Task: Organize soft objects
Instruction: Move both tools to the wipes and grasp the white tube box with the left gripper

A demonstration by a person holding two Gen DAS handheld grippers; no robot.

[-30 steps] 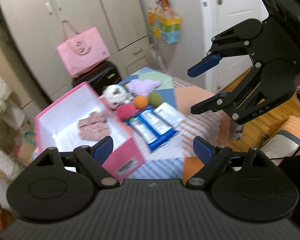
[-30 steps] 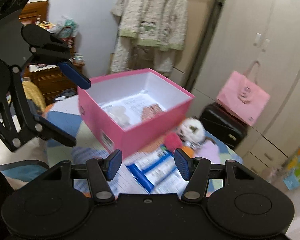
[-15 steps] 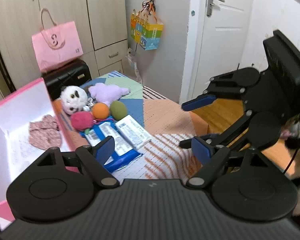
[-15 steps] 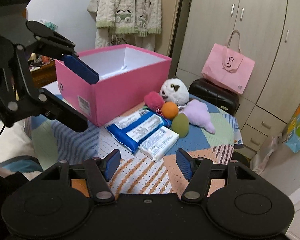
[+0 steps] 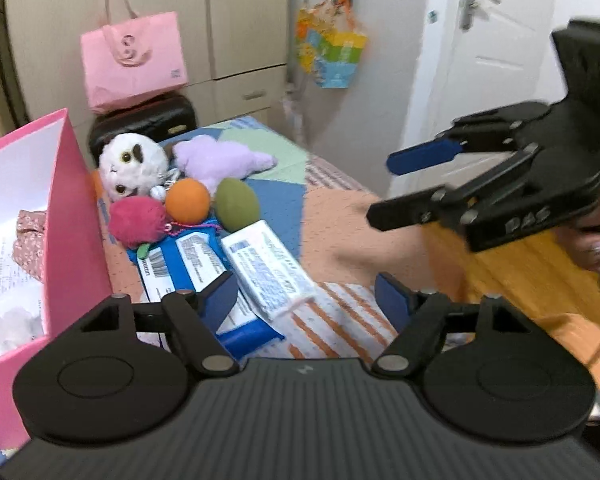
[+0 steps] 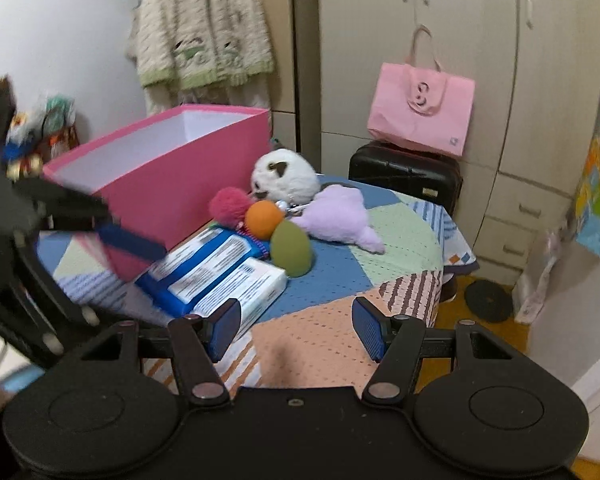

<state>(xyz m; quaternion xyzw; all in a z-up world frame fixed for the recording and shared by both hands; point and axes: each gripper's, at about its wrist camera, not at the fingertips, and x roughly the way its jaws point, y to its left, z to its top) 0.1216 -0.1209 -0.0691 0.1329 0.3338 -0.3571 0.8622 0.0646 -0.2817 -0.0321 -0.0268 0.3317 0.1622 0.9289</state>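
Soft toys cluster on the patchwork table [image 6: 400,248] beside the pink box [image 6: 172,184]: white plush owl [image 5: 134,170], lilac plush [image 6: 340,216], magenta pom-pom [image 5: 138,220], orange ball [image 5: 188,201], green egg-shaped toy [image 6: 291,248], all touching or nearly so, with two tissue packs [image 5: 268,270] just in front. The box is cut off at the left wrist frame edge; its contents are only partly visible: a floral cloth [image 5: 30,236] and something pale, blurred. Left gripper [image 5: 304,300] and right gripper [image 6: 296,328] hover above the table's near edge, jaws wide apart, holding nothing; each looks motion-blurred in the other's view.
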